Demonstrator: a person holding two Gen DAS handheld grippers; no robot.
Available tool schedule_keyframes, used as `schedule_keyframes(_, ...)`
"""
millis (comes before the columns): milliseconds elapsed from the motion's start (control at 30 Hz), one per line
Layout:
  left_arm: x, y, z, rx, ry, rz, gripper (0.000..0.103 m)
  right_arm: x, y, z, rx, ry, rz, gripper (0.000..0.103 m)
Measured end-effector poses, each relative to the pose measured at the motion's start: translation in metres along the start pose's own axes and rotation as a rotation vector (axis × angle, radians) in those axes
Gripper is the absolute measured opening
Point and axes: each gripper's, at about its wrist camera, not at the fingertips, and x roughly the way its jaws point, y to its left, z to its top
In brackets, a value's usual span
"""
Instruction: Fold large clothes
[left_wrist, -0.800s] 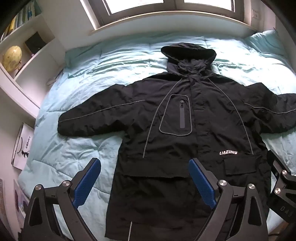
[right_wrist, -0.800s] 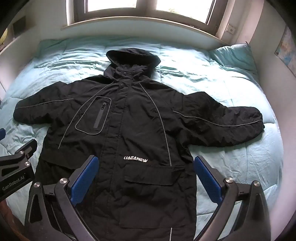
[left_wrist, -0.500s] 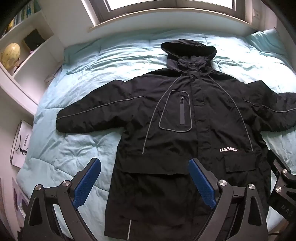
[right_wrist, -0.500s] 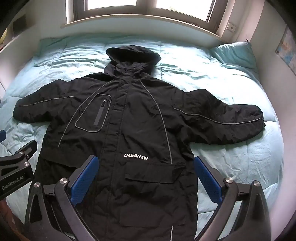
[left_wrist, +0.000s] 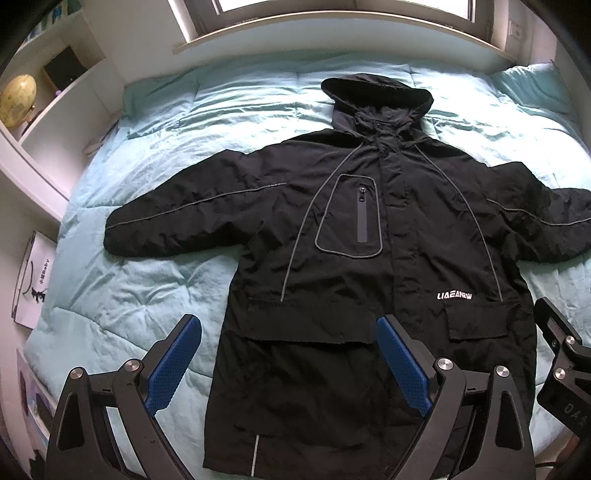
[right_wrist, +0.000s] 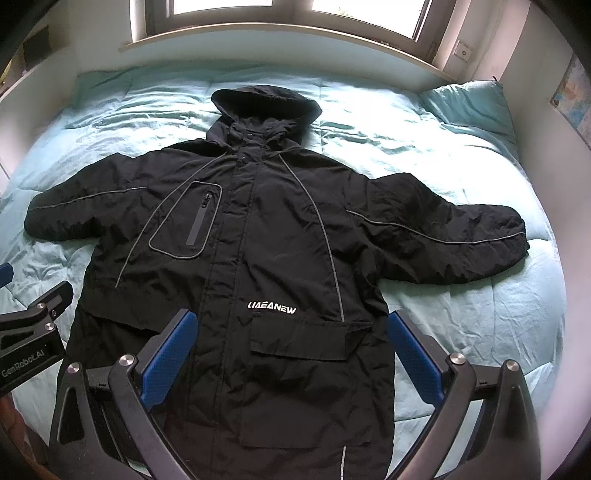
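Bed (right_wrist: 461, 332): jacket (right_wrist: 258, 258) lengthwise, hood windowward

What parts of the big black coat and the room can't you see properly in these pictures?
- Coat hem: in both wrist views it runs under the open left gripper and open right gripper and off the bottom edge.
- One sleeve cuff: cut off by the left view's right edge.
- Coat back: hidden, lying face up on the bed.
- Globe: too small and warped to read.
- Wall poster: cut off by the right view's edge.
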Motion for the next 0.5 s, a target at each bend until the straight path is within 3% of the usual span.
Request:
schedule_keyframes(67,0.006,0.006,0.001,-0.013,0.015,-0.041,0.096,0.000,0.002,0.000,0.007,0.000,-0.001,0.102)
schedule_keyframes(200,0.026,0.024,0.002,-0.060,0.118,-0.212,0.096,0.000,0.007,-0.002,0.034,0.017,0.004,0.102)
schedule_keyframes(233,0.032,0.032,0.001,-0.091,0.133,-0.274,0.096,0.000,0.009,-0.003,0.039,0.024,0.001,0.102)
schedule_keyframes(333,0.044,0.069,-0.002,-0.239,0.118,-0.358,0.096,0.000,0.015,-0.005,0.034,0.054,-0.028,0.102)
schedule_keyframes(500,0.059,0.145,0.005,-0.413,0.038,-0.189,0.096,0.001,0.033,-0.007,0.025,0.111,-0.041,0.102)
